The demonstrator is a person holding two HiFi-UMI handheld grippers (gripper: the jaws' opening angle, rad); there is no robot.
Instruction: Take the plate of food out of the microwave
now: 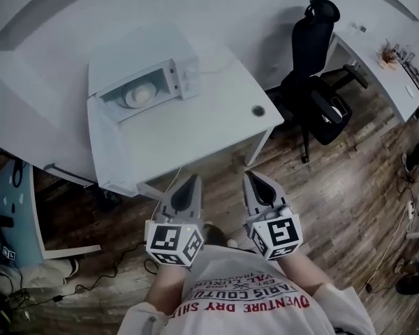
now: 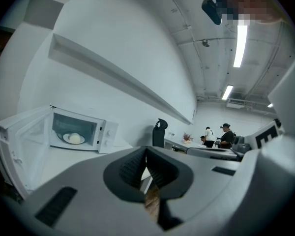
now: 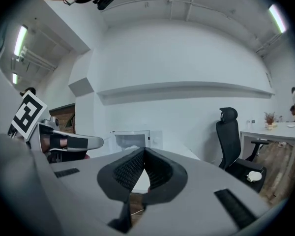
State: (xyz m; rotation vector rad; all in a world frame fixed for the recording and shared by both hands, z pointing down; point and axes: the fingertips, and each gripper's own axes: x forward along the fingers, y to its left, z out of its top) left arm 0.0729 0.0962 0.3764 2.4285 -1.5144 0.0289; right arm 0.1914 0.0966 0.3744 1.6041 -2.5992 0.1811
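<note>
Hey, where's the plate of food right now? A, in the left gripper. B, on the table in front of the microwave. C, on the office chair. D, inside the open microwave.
D: the plate of food sits inside the microwave, which stands open.

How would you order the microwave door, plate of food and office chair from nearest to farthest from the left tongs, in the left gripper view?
1. Microwave door, open, far left.
2. Plate of food, inside the microwave.
3. Office chair, farther right.
</note>
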